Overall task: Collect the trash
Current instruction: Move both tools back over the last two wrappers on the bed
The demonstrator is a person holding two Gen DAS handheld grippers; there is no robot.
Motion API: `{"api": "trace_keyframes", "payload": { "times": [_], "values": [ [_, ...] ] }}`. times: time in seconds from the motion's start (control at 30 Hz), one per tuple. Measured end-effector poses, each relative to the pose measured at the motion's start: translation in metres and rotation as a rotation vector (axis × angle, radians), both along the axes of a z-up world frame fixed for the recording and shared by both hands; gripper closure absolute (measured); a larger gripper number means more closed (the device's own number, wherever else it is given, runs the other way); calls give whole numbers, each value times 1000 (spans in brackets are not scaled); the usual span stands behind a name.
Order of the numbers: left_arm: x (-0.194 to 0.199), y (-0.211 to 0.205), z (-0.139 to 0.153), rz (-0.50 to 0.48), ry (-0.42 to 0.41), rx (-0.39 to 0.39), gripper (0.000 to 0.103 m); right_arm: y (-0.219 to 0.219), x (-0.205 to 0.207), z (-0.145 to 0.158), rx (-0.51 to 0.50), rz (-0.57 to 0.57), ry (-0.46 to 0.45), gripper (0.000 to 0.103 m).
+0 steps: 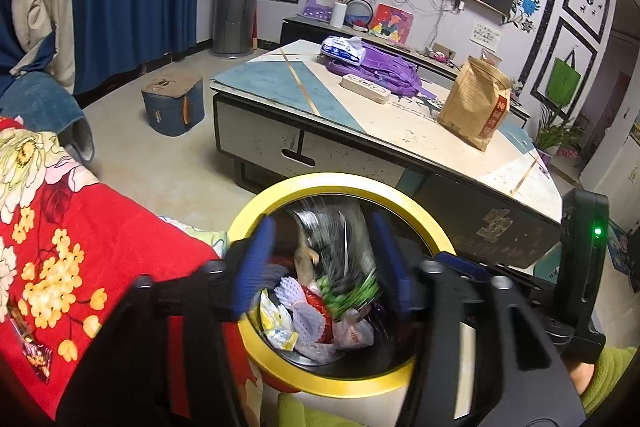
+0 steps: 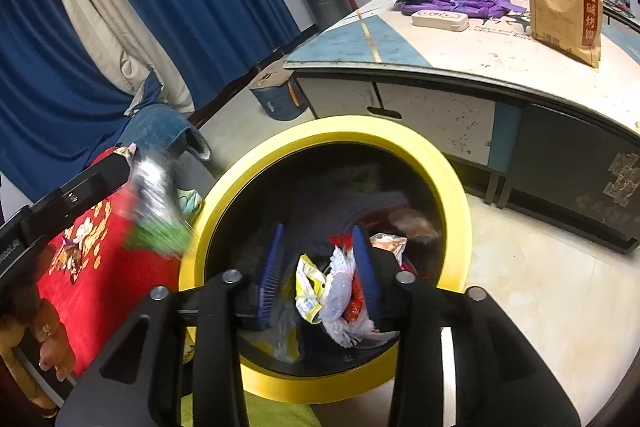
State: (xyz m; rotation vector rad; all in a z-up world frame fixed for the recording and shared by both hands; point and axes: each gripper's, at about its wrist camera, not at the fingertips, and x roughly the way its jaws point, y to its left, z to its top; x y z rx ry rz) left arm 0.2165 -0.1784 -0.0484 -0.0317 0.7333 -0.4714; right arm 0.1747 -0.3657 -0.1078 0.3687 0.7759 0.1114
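Observation:
A round bin with a yellow rim (image 1: 280,193) (image 2: 452,187) stands on the floor under both grippers. It holds wrappers, a white foam net (image 1: 308,319) (image 2: 340,291) and a yellow packet (image 2: 306,287). My left gripper (image 1: 322,227) hangs open over the bin's mouth. A blurred silver and green wrapper (image 1: 340,251) (image 2: 156,215) is between its blue pads, and they do not press on it. My right gripper (image 2: 319,229) is open over the bin too, with only a blurred dark streak beyond its fingertips. A small snack wrapper (image 1: 36,355) lies on the red blanket.
A red floral blanket (image 1: 80,247) (image 2: 100,267) borders the bin on the left. Behind the bin stands a low coffee table (image 1: 360,131) (image 2: 460,47) with a brown paper bag (image 1: 474,103), purple backpack (image 1: 376,71) and tissue pack. A blue stool (image 1: 172,103) sits on the floor.

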Motion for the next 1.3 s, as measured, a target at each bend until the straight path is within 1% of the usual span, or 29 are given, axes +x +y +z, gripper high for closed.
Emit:
{"api": "trace_keyframes", "payload": {
  "times": [0.03, 0.07, 0.1, 0.13, 0.17, 0.2, 0.23, 0.27, 0.33, 0.37, 0.57, 0.77, 1.0, 1.17, 1.3],
  "values": [
    [1, 1, 1, 3, 1, -4, 52, -1, -1, 1, -5, -7, -6, 64],
    [1, 2, 1, 2, 3, -8, 47, -1, -1, 3, -10, -14, -10, 61],
    [0, 3, 2, 5, 3, -9, 37, -2, -1, 3, -13, -18, -12, 58],
    [0, 5, 2, 16, -2, -9, 32, -3, -1, 4, -16, -22, -17, 58],
    [-1, 7, 4, 26, -5, -13, 24, -3, -2, 5, -17, -25, -19, 55],
    [0, 8, 5, 30, -5, -15, 17, -3, -3, 6, -22, -30, -23, 50],
    [0, 10, 6, 42, -8, -15, 12, -3, -3, 7, -25, -33, -27, 48],
    [0, 11, 7, 48, -10, -14, 11, -3, -4, 8, -30, -39, -34, 45],
    [-1, 15, 10, 62, -16, -13, 11, -2, -5, 11, -43, -45, -51, 40],
    [-2, 17, 11, 69, -18, -14, 11, -2, -6, 13, -46, -45, -59, 36],
    [-10, 30, 20, 109, -56, -10, 11, 9, -15, 29, -63, -25, -136, 30],
    [-23, 47, 29, 147, -106, 8, 11, 29, -22, 47, -68, 28, -211, 27],
    [-37, 80, 40, 222, -155, 3, 11, 58, -31, 65, -74, 101, -274, 24],
    [-45, 108, 48, 292, -190, 5, 11, 87, -33, 75, -81, 169, -296, 23],
    [-52, 135, 55, 360, -232, 30, 11, 115, -30, 79, -75, 240, -291, 23]
  ]
}}
